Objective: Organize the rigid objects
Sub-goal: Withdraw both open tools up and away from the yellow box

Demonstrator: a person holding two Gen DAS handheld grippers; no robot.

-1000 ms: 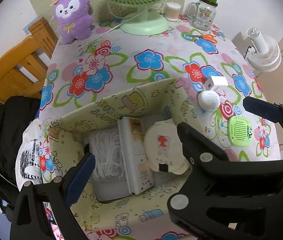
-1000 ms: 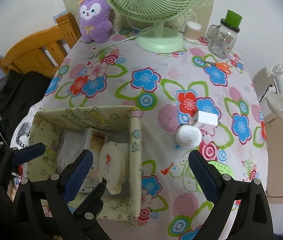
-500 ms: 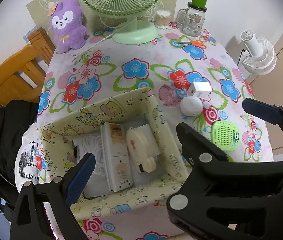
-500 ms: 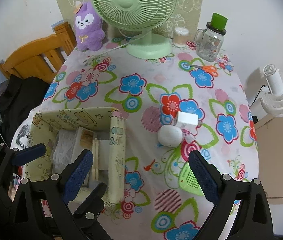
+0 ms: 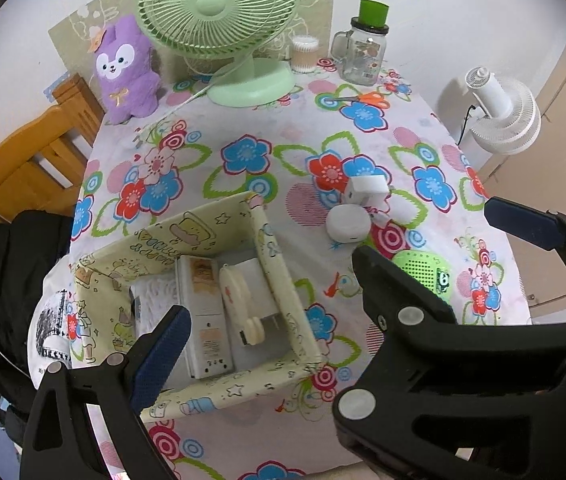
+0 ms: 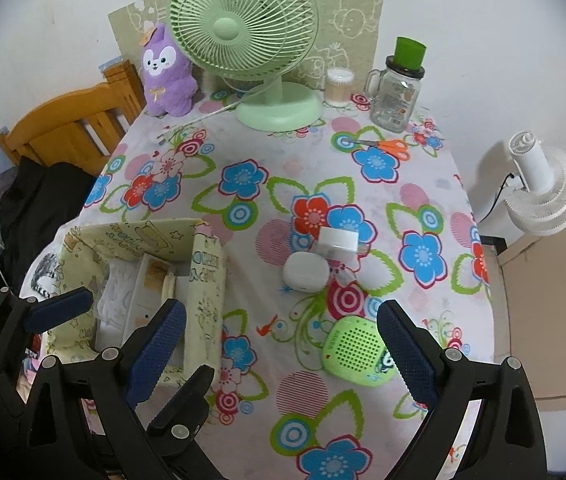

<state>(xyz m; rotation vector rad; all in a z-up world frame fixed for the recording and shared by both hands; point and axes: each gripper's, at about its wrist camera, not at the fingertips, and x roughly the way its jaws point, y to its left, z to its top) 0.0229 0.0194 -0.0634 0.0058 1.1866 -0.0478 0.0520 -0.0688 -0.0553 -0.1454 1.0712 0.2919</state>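
Note:
A pale yellow fabric storage box (image 5: 279, 276) (image 6: 203, 280) stands at the table's near left. It holds a white flat device (image 5: 203, 312), a cream round case (image 5: 239, 304) and white cloth. On the tablecloth to its right lie a white round puck (image 5: 347, 223) (image 6: 305, 271), a white cube charger (image 5: 367, 190) (image 6: 338, 242) and a green speaker (image 5: 423, 276) (image 6: 357, 354). My left gripper (image 5: 339, 280) is open and empty, above the box's right side. My right gripper (image 6: 279, 344) is open and empty, just left of the speaker.
A green desk fan (image 6: 267, 52), a purple plush (image 6: 167, 76), a cotton swab jar (image 6: 339, 86), a glass mug jar (image 6: 397, 92) and orange scissors (image 6: 387, 146) stand at the far edge. A white floor fan (image 6: 539, 192) is to the right. A wooden chair (image 6: 71, 132) is to the left.
Both grippers have pulled back and up from the box. More of the table shows, and the green speaker has come into the right wrist view.

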